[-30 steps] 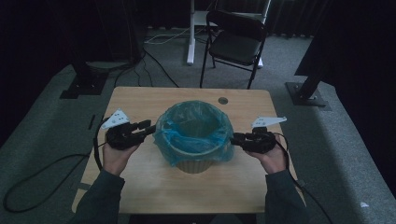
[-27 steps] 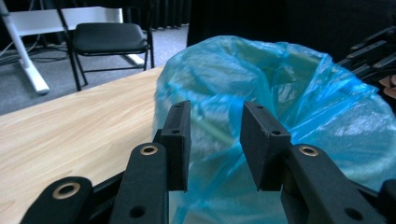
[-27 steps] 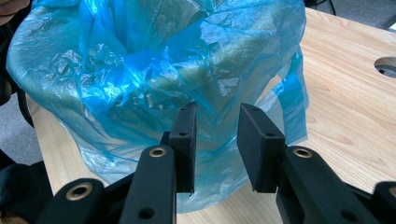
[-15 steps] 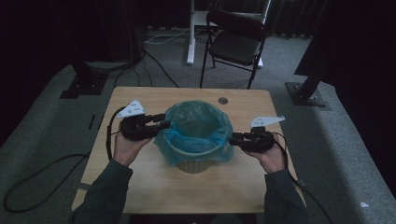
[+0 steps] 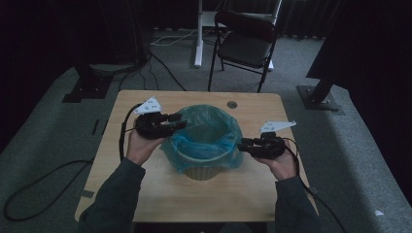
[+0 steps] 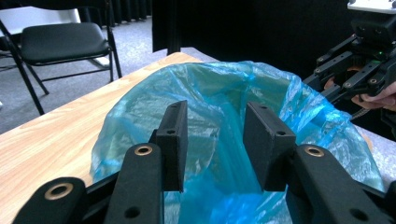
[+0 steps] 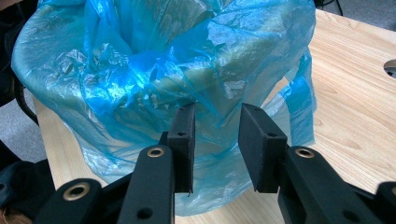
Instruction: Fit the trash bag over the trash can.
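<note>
A beige bin (image 5: 201, 171) lined with a blue plastic bag (image 5: 209, 127) stands mid-table (image 5: 145, 194). My left gripper (image 5: 182, 122) hovers at the bag's left rim. Its jaws have just been opening, and in the left gripper view they (image 6: 215, 126) stand apart over the bag's edge (image 6: 289, 98) with no film pinched. My right gripper (image 5: 240, 144) is open at the bin's right side, level with the overhanging film. In the right gripper view its jaws (image 7: 215, 122) frame the crinkled bag (image 7: 140, 60) without pressing it. The left gripper view also catches the right gripper (image 6: 327, 74) across the bin.
A round hole (image 5: 232, 104) marks the table's far edge, visible too in the right gripper view as a hole (image 7: 390, 68). A black folding chair (image 5: 243, 43) stands behind the table. Cables and stand bases (image 5: 85, 90) lie on the grey carpet.
My left gripper has moved right and slightly up, from beside the bin to the bag's left rim. The right hand has stayed at the bin's right side.
</note>
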